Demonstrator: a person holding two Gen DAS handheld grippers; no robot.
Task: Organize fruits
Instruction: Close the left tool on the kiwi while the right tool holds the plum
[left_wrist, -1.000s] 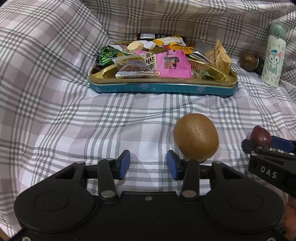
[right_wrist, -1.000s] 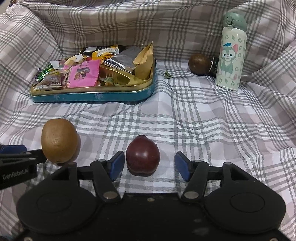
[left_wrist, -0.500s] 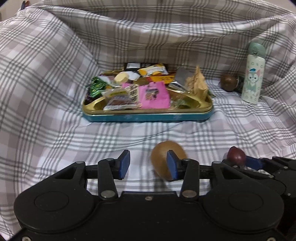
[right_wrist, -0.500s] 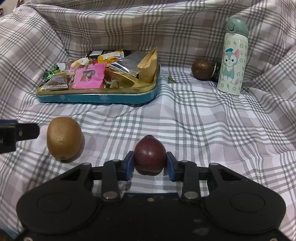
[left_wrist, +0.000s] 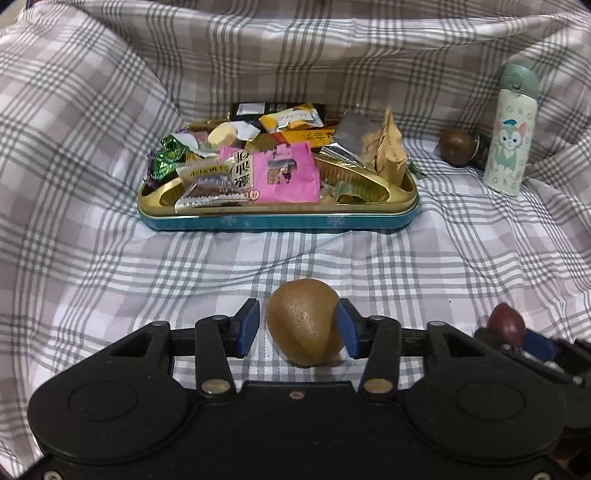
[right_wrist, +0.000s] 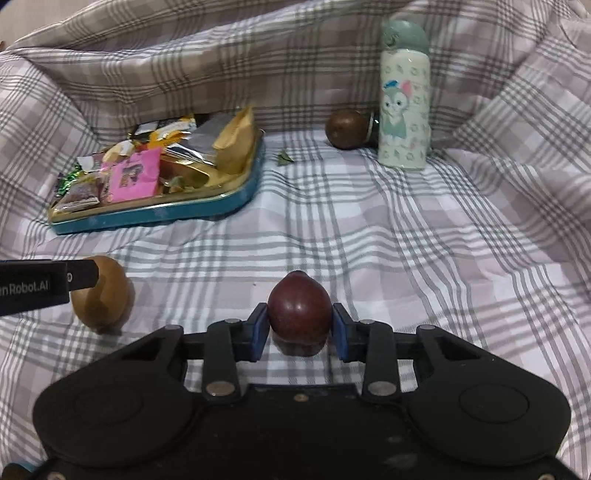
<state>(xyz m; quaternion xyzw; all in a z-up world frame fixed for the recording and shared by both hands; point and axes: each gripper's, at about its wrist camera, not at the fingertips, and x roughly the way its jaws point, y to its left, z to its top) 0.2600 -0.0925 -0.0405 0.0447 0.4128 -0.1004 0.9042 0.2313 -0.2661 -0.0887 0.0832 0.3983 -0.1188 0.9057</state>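
We see the kiwi (left_wrist: 304, 325) between the blue pads of our left gripper (left_wrist: 300, 328), near the front of the plaid cloth (left_wrist: 110, 258). The jaws are opening: the right pad seems to touch the kiwi's skin, while a small gap shows at the left pad, so it is not clamped. Our right gripper (right_wrist: 298, 328) is closed firmly on the dark red fruit (right_wrist: 298, 308), a pad on each side.

We think the kiwi is fairly light and firm, with thin, rough skin that helps the pads; too much pressure could bruise it. It is best taken across its middle. Its long axis looks close to upright, leaning a little, with the narrower end down on the cloth. The dark red fruit looks smooth and probably more slippery; its small pointed tip shows upward and away from us.

Far behind lies the tin tray (left_wrist: 280, 221) full of snack packets, and at the far right a third brown fruit (right_wrist: 346, 129) rests just beside the cartoon bottle (right_wrist: 404, 99).
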